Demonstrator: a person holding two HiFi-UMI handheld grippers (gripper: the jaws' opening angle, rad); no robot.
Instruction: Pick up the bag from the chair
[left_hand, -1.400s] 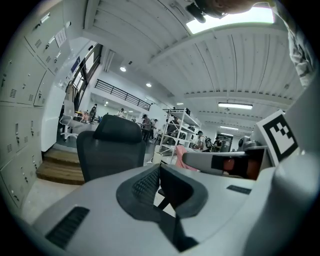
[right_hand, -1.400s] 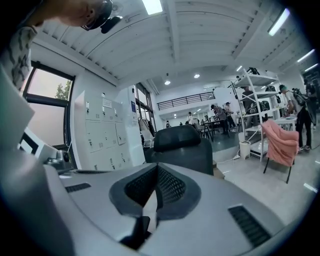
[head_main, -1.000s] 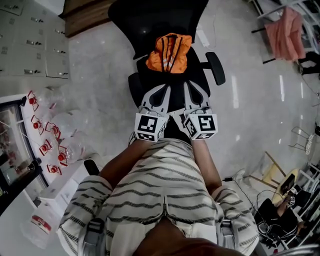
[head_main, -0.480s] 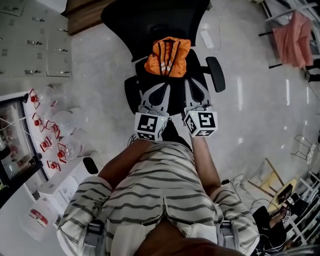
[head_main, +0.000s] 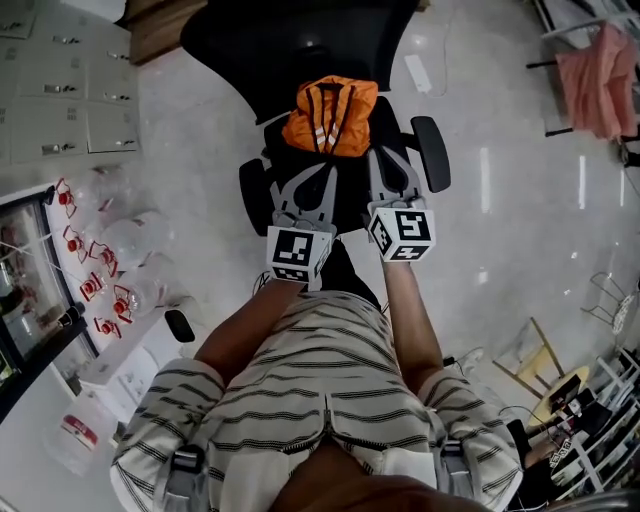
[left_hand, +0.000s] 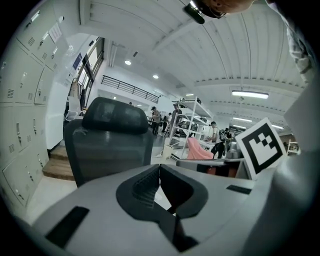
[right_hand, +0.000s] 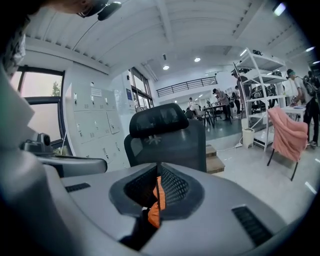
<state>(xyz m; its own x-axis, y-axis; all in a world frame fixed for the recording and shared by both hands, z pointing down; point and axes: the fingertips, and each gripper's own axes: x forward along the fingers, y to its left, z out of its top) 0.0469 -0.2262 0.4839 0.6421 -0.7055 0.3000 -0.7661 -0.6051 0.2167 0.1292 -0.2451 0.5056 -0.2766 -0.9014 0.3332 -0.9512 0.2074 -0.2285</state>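
An orange bag (head_main: 331, 115) with pale stripes lies on the seat of a black office chair (head_main: 290, 50), against its backrest. Both grippers hover over the seat's front, side by side. My left gripper (head_main: 320, 172) is shut and empty, a short way short of the bag. My right gripper (head_main: 386, 156) is also shut and empty, with its tip beside the bag's right edge. In the right gripper view a strip of the bag (right_hand: 156, 207) shows through the gap behind the closed tips, with the chair back (right_hand: 167, 137) beyond. The left gripper view shows the chair back (left_hand: 110, 142).
The chair's armrests (head_main: 432, 152) (head_main: 252, 195) flank the grippers. Grey lockers (head_main: 60, 100) and a wooden step (head_main: 165, 25) stand at the left. Several red-labelled water bottles (head_main: 100, 270) lie on the floor. A pink cloth (head_main: 598, 65) hangs on a frame at the far right.
Both grippers have moved forward over the seat toward the bag, the right one further than the left. Both stayed shut.
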